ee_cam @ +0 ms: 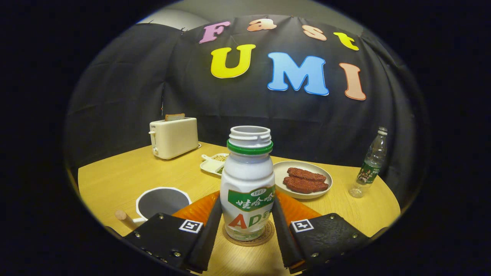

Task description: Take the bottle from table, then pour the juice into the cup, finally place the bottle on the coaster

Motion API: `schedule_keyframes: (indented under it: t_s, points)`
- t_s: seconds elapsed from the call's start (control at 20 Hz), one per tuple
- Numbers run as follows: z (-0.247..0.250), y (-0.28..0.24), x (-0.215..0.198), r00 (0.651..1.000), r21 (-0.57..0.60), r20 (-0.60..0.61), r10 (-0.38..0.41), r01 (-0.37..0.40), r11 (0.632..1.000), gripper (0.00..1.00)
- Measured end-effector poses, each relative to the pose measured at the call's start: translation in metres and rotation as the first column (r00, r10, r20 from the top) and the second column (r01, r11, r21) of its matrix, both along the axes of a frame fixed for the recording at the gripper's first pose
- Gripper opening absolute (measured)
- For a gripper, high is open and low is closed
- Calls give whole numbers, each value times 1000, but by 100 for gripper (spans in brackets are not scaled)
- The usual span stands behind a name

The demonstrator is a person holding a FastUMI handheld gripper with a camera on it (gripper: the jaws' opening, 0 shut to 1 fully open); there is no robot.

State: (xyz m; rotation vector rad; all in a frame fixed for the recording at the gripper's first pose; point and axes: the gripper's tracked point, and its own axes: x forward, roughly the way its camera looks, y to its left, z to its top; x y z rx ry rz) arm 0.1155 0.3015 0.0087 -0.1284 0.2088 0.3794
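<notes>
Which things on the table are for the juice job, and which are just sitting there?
For the job: the juice bottle, standing on the coaster between the tool's fingers; the cup beside it.

Just sitting there: the toaster with bread in it, the plate of brown patties, the small white dish, the clear water bottle.

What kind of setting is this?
Probably a staged kitchen or breakfast table in a cloth-walled booth: a toaster holding bread, a plate of meat, and a cup beside the uncapped bottle between the gripper fingers.
</notes>
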Motion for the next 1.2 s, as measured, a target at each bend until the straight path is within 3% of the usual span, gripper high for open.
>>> schedule_keyframes:
  t_s: [0.7, 0.85, 1.2]
  points:
    - [-1, 3, 6, 1000, 3, 11, 10, -10, 1000, 75]
    - [7, 7, 5, 999, 7, 34, 12, -13, 1000, 95]
    - [21, 6, 0, 997, 7, 73, 12, -12, 1000, 96]
